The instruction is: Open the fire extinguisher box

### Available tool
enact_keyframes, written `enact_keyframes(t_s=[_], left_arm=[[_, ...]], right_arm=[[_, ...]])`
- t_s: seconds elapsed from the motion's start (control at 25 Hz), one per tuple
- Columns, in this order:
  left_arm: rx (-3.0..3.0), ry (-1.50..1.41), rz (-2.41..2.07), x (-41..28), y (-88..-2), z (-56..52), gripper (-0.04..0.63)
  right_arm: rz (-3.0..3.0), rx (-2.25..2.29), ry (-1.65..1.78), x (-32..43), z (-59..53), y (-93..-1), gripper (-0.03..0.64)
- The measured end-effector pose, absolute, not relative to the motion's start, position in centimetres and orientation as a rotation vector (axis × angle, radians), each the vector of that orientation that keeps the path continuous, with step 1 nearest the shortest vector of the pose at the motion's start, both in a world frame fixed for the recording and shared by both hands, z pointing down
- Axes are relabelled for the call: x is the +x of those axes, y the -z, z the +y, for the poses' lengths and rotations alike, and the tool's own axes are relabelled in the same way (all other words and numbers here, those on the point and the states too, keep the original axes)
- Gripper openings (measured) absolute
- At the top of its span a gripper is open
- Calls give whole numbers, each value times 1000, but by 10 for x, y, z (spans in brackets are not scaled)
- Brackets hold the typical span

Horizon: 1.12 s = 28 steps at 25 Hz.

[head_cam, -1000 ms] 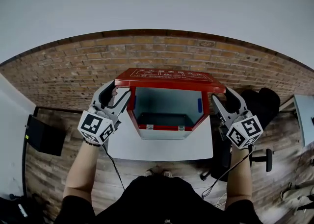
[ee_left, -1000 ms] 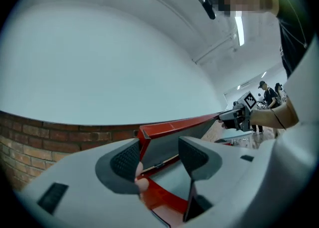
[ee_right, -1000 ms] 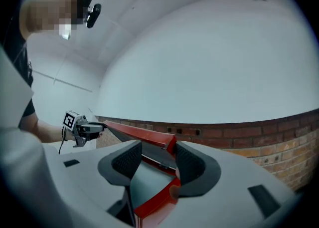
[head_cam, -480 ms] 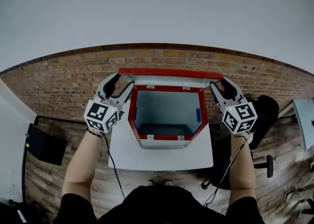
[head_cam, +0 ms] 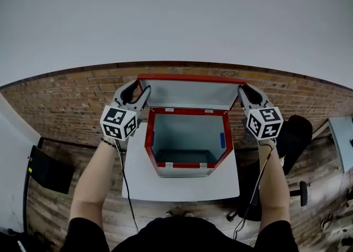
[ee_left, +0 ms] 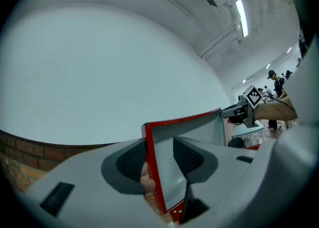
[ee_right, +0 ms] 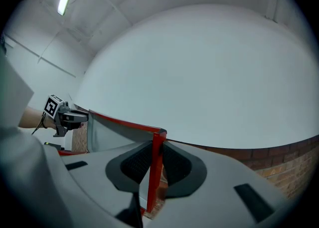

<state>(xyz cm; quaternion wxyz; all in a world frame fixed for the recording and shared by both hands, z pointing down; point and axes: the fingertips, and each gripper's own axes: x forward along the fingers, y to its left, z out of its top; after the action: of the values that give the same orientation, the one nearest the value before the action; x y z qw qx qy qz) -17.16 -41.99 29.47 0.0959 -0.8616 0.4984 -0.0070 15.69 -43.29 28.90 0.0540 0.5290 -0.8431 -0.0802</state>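
The red fire extinguisher box point(head_cam: 148, 138) stands on a white table point(head_cam: 182, 182), and I look down into its grey inside. Its lid point(head_cam: 187, 92) is raised upright near the brick wall. My left gripper point(head_cam: 140, 86) is at the lid's left edge. In the left gripper view the lid's point(ee_left: 197, 131) red edge runs between the closing jaws of the left gripper point(ee_left: 158, 158), with a gap at the right pad. My right gripper point(head_cam: 247, 89) is at the lid's right edge. There the right gripper point(ee_right: 155, 164) is closing, both pads against the lid's point(ee_right: 114, 129) red rim.
The brick wall point(head_cam: 71, 96) rises right behind the box. A black chair point(head_cam: 295, 129) stands to the right of the table and a black case point(head_cam: 47, 162) on the wooden floor at the left. A small blue tag point(head_cam: 222, 139) sits on the box's inner right wall.
The lid has swung from lying over the opening to upright. Both grippers went up and toward the wall with its side edges, and their jaws have narrowed.
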Motion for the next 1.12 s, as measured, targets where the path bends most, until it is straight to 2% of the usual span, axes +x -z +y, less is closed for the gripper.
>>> enact_keyframes(t_s=[1.12], left_arm=[[-2648, -50, 1589, -178, -297, -522, 216]], right_arm=[[-2555, 1669, 64, 152, -542, -294, 74]])
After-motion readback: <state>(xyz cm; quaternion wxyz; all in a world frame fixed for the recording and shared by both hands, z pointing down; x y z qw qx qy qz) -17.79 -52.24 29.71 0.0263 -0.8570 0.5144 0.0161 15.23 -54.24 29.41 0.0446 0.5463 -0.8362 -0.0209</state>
